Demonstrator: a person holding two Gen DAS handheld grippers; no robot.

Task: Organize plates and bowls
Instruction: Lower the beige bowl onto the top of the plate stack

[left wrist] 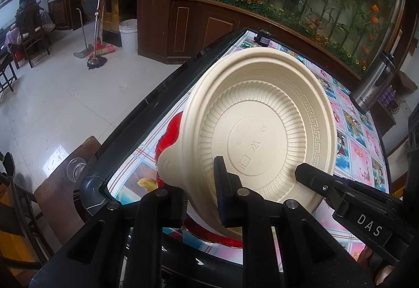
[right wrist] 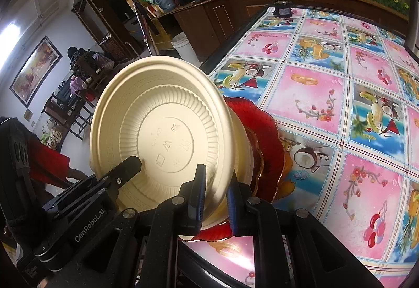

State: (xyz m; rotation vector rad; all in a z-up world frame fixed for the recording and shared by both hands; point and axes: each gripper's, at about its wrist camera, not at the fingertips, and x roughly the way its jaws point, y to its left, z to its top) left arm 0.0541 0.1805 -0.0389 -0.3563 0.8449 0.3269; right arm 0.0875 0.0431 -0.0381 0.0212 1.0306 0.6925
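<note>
While I look along my left hand-held gripper [left wrist: 201, 191], its jaws are clamped on the near rim of a cream bowl [left wrist: 264, 130], which stands tilted on edge, its ribbed underside facing me. Just behind the bowl, a red glass plate [left wrist: 171, 136] lies on the tabletop [left wrist: 366, 151] with its fruit-pattern cloth. To the right of the bowl, my right hand-held gripper [right wrist: 216, 196] pinches that same rim [right wrist: 217, 206], the plate [right wrist: 264, 141] showing beyond it.
</note>
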